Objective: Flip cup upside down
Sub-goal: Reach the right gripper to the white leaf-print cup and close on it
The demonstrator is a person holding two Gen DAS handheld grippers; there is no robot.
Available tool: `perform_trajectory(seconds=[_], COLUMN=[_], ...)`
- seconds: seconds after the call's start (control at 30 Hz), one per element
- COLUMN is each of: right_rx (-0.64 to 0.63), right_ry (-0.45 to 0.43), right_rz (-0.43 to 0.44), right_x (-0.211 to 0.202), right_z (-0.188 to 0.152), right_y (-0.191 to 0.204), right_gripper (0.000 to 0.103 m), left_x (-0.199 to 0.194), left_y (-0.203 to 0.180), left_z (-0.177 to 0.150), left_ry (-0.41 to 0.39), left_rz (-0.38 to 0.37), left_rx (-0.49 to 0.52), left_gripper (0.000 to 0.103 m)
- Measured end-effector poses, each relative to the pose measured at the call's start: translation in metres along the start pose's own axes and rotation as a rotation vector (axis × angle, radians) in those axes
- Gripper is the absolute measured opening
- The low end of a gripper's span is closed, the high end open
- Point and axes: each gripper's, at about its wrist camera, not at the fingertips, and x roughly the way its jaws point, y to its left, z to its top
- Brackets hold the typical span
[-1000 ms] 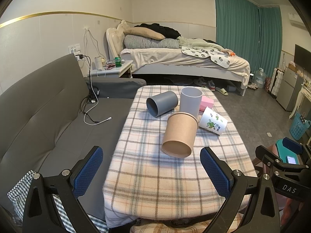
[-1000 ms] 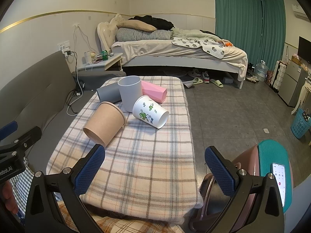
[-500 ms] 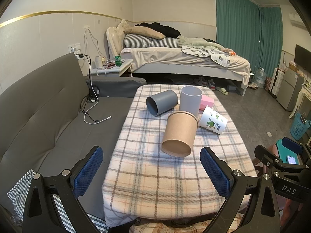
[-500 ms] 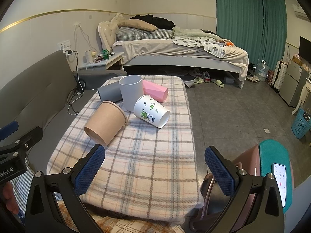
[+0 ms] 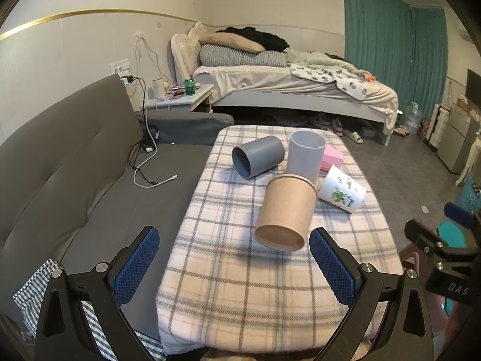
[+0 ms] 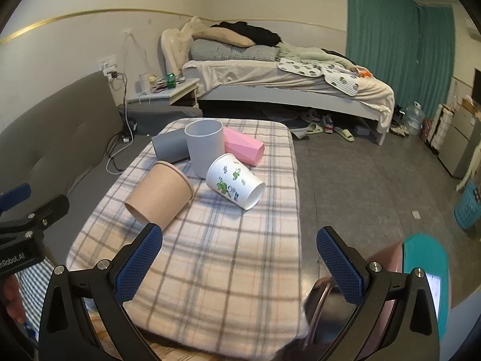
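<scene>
Several cups sit on a plaid-covered table (image 5: pixel 270 285). A brown paper cup (image 5: pixel 285 210) (image 6: pixel 160 195) lies on its side, base toward me. A light grey cup (image 5: pixel 305 155) (image 6: pixel 206 147) stands upright. A dark grey cup (image 5: pixel 257 156) (image 6: pixel 170 147), a white printed cup (image 5: pixel 341 188) (image 6: pixel 236 180) and a pink cup (image 5: pixel 330 158) (image 6: pixel 243 147) lie on their sides. My left gripper (image 5: pixel 234 264) is open and empty just short of the brown cup. My right gripper (image 6: pixel 239 264) is open and empty over the table's near end.
A grey sofa (image 5: pixel 60 165) runs along the table's left with a cable (image 5: pixel 150 177) on it. A bed (image 5: pixel 285 90) and nightstand (image 5: pixel 180 99) stand behind. A pink stool (image 6: pixel 387 258) with a phone is at the near right. Bare floor (image 6: pixel 360 180) lies right of the table.
Both grippers have edged slightly forward toward the cups, and the right one a little left. The cups have not moved and both grippers stay open.
</scene>
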Motion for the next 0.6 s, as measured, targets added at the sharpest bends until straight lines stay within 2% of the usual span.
perform_trajectory(seconds=[0.13,0.37,0.6], right_rx=[-0.098,-0.279,-0.374], right_ry=[0.032,0.151,0.208], right_rz=[0.007,0.059,0.107], right_x=[0.031,0.115,0.178], right_z=[0.018,0.04,0.054], right_y=[-0.007,-0.004,0.006], right_gripper=[0.103,0.103,0.103], left_x=[0.026,0.08,0.112], left_y=[-0.004,-0.018,-0.021], left_z=[0.006,0.024,0.039], left_ry=[0.038,0.09,0.089], left_rz=[0.013,0.029,0.06], left_rx=[-0.015,-0.007,0.016], left_gripper=[0.103,0.103,0.103])
